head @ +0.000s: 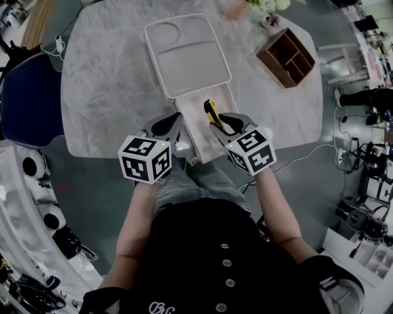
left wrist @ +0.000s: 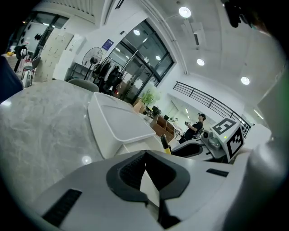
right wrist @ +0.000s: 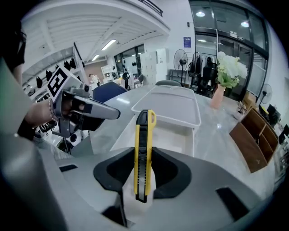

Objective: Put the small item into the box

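Observation:
A white box (head: 198, 147) lies on the marble table with its lid (head: 187, 55) slid back, so the near compartment is open. My right gripper (head: 222, 126) is shut on a yellow and black utility knife (head: 212, 111), which stands above that open compartment. In the right gripper view the knife (right wrist: 143, 153) is clamped upright between the pads, with the box lid (right wrist: 169, 108) beyond it. My left gripper (head: 169, 126) sits against the box's left side with its jaws together. In its own view the pads (left wrist: 128, 173) meet at the tip with nothing between them.
A brown wooden organizer (head: 286, 56) stands at the table's far right, and a flower vase (head: 270, 18) behind it. A dark blue chair (head: 27, 98) is at the table's left. The table edge (head: 104, 152) runs just in front of the person's body.

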Tool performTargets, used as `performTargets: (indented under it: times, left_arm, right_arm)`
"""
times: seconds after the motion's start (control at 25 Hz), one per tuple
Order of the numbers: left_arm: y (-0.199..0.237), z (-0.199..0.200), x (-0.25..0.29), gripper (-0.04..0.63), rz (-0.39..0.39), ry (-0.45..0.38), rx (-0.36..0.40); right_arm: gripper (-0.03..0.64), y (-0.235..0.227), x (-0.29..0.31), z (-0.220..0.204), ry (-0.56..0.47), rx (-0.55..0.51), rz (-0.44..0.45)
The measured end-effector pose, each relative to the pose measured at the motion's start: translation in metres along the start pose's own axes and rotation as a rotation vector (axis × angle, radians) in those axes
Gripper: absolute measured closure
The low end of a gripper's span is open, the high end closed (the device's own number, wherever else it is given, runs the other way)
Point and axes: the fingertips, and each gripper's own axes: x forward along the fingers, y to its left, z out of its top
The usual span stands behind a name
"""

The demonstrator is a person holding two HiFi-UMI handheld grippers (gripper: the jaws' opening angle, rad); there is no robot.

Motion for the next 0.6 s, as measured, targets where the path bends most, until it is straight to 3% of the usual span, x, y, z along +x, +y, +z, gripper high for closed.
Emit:
performTargets:
  times: [0.2, 0.4, 0.6]
  left_arm:
    - [0.000, -0.009, 0.004, 0.577, 0.016, -0.011, -0.032]
    - [0.002, -0.013, 0.007, 0.577, 0.010, -0.010, -0.039]
    - [0.016, -0.010, 0.006, 0.578, 0.032, -0.023, -0.046]
  right_arm:
    - [0.499, 0.000, 0.013, -0.008, 0.063, -0.059, 0.032]
    - [0.499, 0.004, 0.027, -0.012, 0.093, -0.017, 0.100]
    - [0.499, 0.001, 0.040, -0.020, 0.165, -0.055, 0.081]
